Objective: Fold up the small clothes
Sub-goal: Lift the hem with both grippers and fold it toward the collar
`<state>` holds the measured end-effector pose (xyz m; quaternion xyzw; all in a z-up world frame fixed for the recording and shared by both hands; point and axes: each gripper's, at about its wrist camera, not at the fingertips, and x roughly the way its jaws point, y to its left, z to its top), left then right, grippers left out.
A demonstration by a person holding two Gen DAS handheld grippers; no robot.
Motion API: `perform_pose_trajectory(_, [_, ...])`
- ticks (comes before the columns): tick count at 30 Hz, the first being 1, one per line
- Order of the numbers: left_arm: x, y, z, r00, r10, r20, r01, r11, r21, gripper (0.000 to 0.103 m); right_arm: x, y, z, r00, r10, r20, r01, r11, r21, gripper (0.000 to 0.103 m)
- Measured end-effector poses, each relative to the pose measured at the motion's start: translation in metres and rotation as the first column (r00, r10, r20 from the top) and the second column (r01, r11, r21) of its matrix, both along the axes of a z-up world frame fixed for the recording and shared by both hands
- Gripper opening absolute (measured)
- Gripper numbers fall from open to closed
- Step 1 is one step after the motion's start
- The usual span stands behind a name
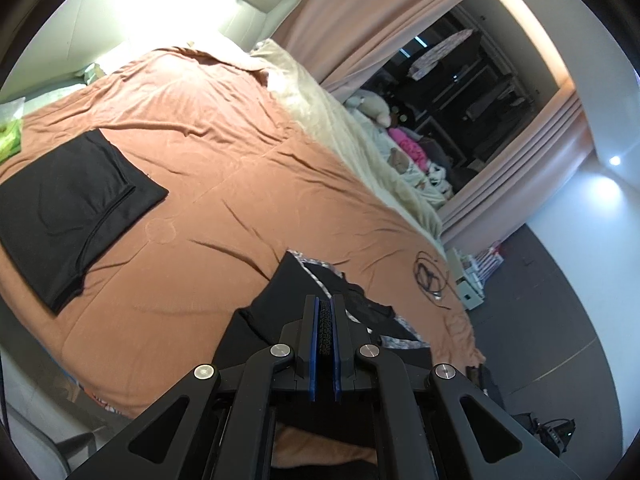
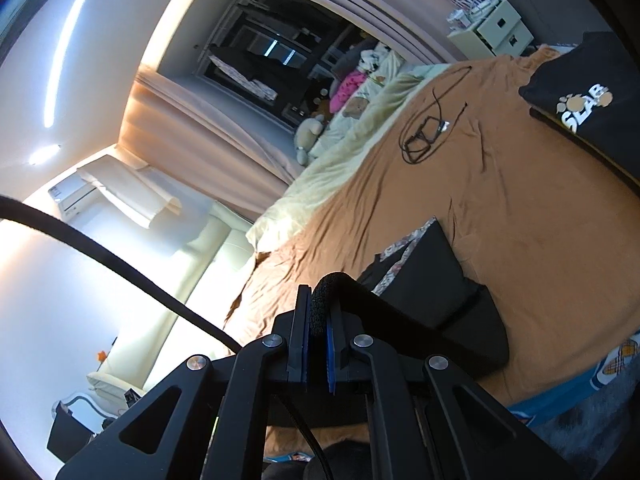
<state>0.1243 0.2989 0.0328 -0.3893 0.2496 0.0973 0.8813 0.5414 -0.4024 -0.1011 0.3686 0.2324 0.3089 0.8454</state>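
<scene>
A black garment with a floral-patterned trim lies partly lifted near the bed's front edge; it also shows in the right wrist view. My left gripper is shut on a black edge of it. My right gripper is shut on another black textured edge of the same garment, which drapes off to the right. A folded black garment lies flat on the orange bedspread to the left. Another folded black garment with a white logo lies at the bed's far right.
A black cable with glasses lies on the bedspread. Plush toys and pink cloth sit along a pale blanket by the curtain. White drawers stand past the bed. A green bag lies at the left.
</scene>
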Motion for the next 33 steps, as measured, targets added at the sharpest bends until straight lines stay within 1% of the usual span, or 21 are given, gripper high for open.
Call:
perform_pose_trajectory(6, [0.056,0.014,-0.022,0.998,0.005,-0.059,-0.005,1.000,-0.003,0.005,0.065,0.024,0.000,0.999,-0.009,-0.045,0.008,1.000,-0.028,0.003])
perform_pose_trajectory(9, [0.083,0.019,-0.033,0.996,0.005,-0.088,-0.005,1.000,-0.002,0.005,0.086,0.036,0.003,0.998,-0.014,-0.065,0.011,0.999,-0.045,0.003])
perform_pose_trajectory(19, [0.167,0.036,-0.079,0.981,-0.007,-0.192,0.006,1.000,-0.002,0.005,0.135,0.059,-0.002,0.988,-0.038,-0.151,0.024,0.995,-0.096,0.003])
perform_pose_trajectory(21, [0.180,0.039,-0.089,0.978,-0.008,-0.207,0.007,1.000,-0.005,0.005,0.149,0.065,-0.005,0.985,-0.046,-0.167,0.028,0.994,-0.109,0.003])
perform_pose_trajectory(22, [0.186,0.041,-0.094,0.977,-0.007,-0.215,0.006,1.000,-0.005,0.005,0.149,0.065,-0.005,0.984,-0.045,-0.173,0.026,0.993,-0.112,0.003])
perform_pose_trajectory(27, [0.217,0.049,-0.117,0.966,-0.004,-0.258,0.003,1.000,-0.005,0.005,0.173,0.078,-0.014,0.976,-0.049,-0.213,0.020,0.991,-0.135,0.003])
perform_pose_trajectory(33, [0.242,0.058,-0.146,0.952,0.001,-0.307,-0.002,1.000,-0.004,0.005,0.194,0.092,-0.024,0.966,-0.059,-0.251,0.016,0.986,-0.169,0.003])
